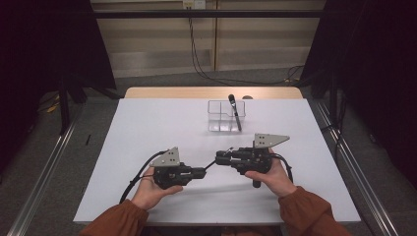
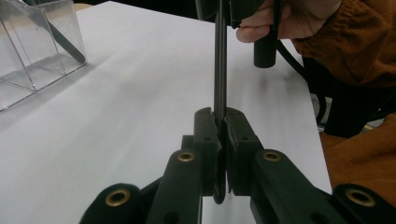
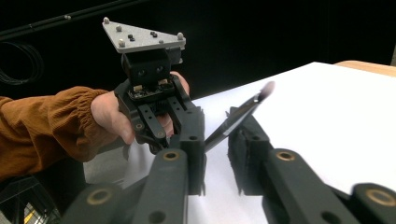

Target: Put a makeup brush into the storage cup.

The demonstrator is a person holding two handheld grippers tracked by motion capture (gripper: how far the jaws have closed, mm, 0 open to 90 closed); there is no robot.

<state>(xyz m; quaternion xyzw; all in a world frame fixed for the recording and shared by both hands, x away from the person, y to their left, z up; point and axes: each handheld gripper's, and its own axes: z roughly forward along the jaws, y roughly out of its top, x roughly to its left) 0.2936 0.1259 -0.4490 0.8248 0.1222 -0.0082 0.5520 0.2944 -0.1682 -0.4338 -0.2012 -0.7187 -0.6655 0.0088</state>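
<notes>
My left gripper [image 2: 219, 128] clamps a thin black brush [image 2: 220, 60]; its far end sits between my right gripper's [image 3: 215, 140] parted jaws, not yet pinched, just ahead

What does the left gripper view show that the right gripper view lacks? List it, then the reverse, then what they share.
Left gripper view, not the right: the clear organizer and the left gripper shut on the thin black stick. Right gripper view, not the left: the left gripper's grey plate, the stick's pale tip, and the right gripper, jaws apart around the stick. Shared: stick, white table, orange sleeve.
</notes>
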